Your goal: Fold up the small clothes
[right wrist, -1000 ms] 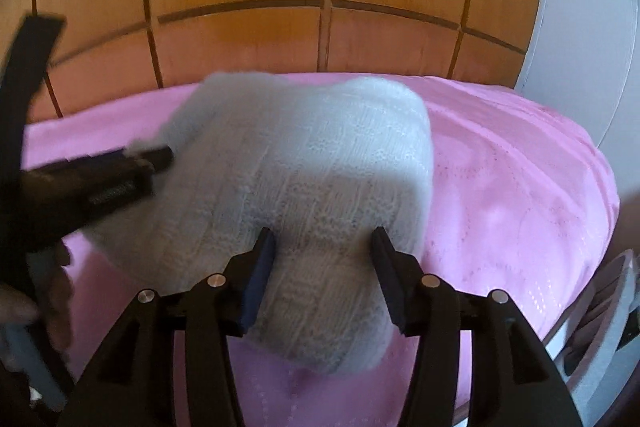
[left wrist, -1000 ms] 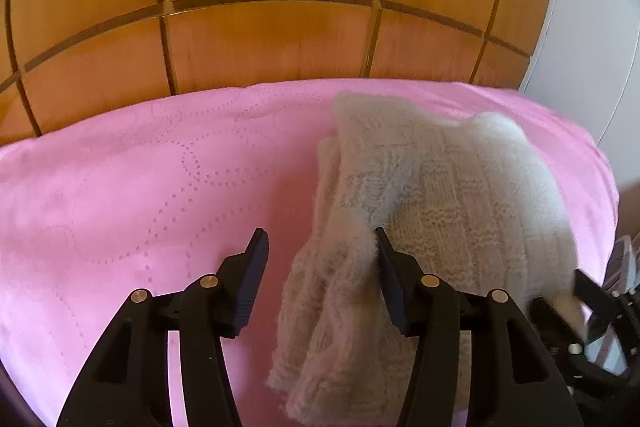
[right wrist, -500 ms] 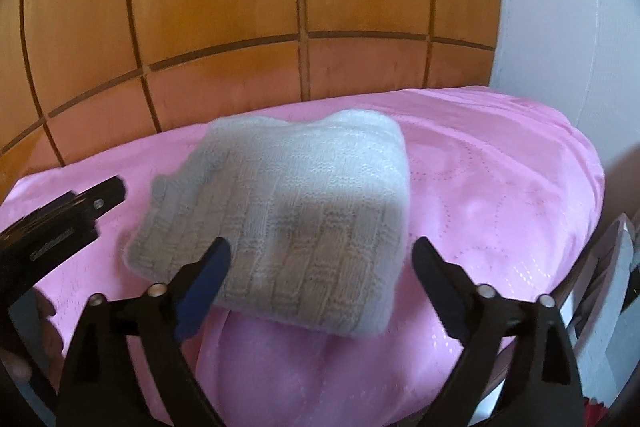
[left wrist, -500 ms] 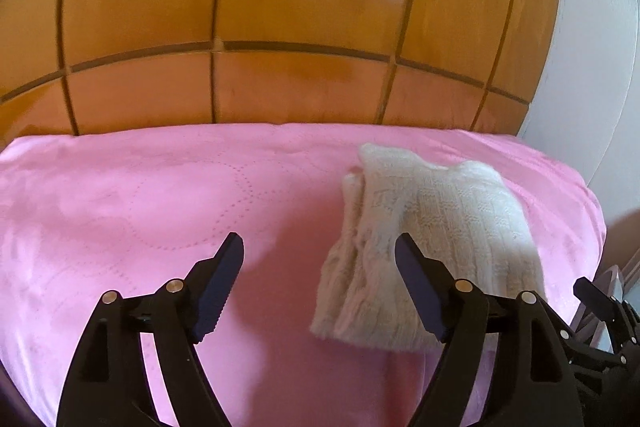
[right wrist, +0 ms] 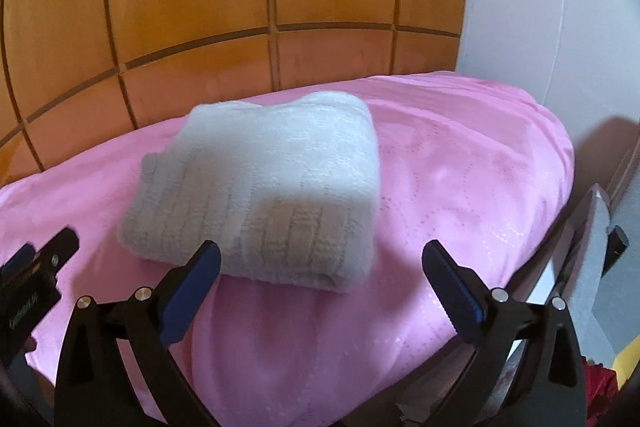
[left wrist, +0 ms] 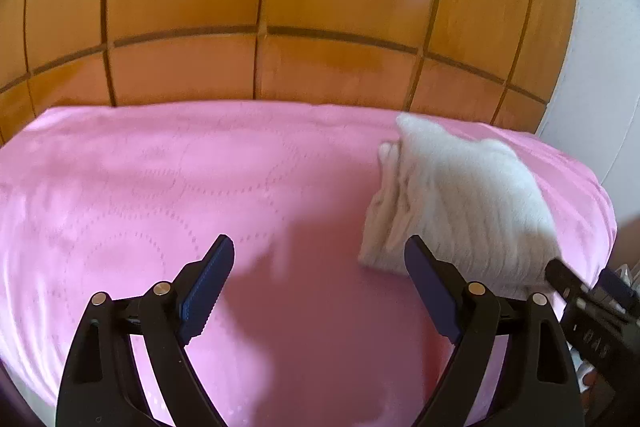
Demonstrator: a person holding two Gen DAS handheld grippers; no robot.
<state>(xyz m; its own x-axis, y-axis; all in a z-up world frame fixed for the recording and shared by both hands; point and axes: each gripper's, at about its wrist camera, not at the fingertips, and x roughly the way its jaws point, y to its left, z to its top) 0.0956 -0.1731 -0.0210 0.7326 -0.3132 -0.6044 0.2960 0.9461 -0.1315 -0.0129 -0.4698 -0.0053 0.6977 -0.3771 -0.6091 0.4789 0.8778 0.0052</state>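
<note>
One folded white knit (right wrist: 264, 187), no legible label.

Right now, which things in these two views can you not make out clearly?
- Knit garment: its type is hidden by the folding; its stitches are blurred in the left wrist view.
- Garment's underside: hidden against the pink cover in both views.
- Yellow and red items: cut off by the right wrist view's edge.
- Right gripper: mostly cut off at the left wrist view's edge.

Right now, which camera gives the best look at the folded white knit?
The right wrist view: the folded white knit lies near centre, its top and ribbed front edge visible. The left wrist view shows it blurred at the right, behind one finger.
</note>
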